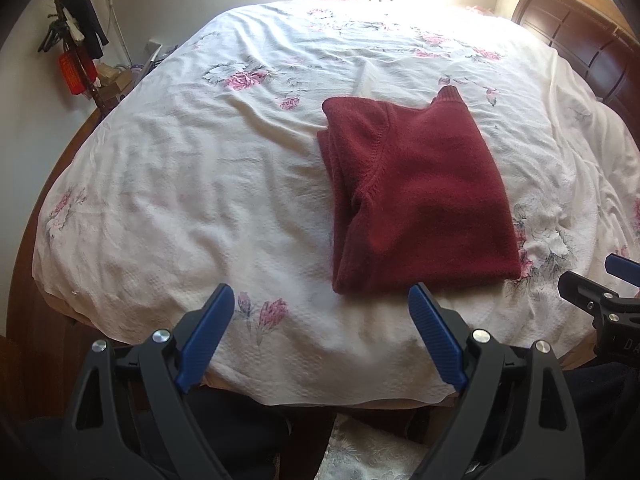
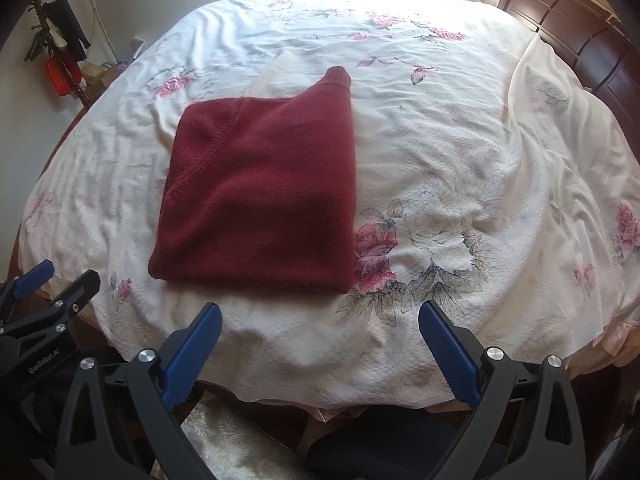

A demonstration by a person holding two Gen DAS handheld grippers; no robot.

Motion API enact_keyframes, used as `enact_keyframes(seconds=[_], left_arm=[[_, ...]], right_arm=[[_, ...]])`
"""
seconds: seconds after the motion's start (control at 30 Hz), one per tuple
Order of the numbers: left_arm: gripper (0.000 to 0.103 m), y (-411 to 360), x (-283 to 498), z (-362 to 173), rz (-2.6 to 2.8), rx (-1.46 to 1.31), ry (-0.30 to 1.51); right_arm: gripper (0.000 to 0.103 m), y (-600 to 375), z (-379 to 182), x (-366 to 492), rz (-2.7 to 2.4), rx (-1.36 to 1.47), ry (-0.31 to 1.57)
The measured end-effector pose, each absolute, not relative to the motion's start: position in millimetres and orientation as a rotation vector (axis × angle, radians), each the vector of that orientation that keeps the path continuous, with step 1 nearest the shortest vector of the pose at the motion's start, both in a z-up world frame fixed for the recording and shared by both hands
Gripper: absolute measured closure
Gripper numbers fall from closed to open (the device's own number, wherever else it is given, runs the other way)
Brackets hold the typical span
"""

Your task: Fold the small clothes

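Both my left gripper (image 1: 320,336) and right gripper (image 2: 320,350) hang spread and empty; I judge folding done, since the sweater (image 2: 260,192) lies squared on the bed (image 2: 460,152) just ahead of them.

Black hand-held gripper (image 1: 321,300), blue ribbed pads (image 1: 208,336), silver rivets.

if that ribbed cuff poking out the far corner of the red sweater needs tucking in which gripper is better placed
Probably the right gripper: the cuff lies nearly straight ahead of it, while from the left gripper the sweater sits off to the right. Both are open and empty.
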State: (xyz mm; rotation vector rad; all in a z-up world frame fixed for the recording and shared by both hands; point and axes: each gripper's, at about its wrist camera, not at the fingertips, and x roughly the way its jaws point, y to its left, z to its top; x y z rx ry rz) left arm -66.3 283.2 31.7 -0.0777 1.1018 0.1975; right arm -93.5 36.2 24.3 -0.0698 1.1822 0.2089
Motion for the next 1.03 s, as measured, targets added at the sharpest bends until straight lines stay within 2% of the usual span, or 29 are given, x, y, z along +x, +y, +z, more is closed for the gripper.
enact_keyframes(seconds=[1.03], left_arm=[[0.015,286.2,-62.8,28.2,0.207,-0.085,1.106]], right_arm=[[0.004,35.0,22.5,-91.0,0.178,-0.099,1.174]])
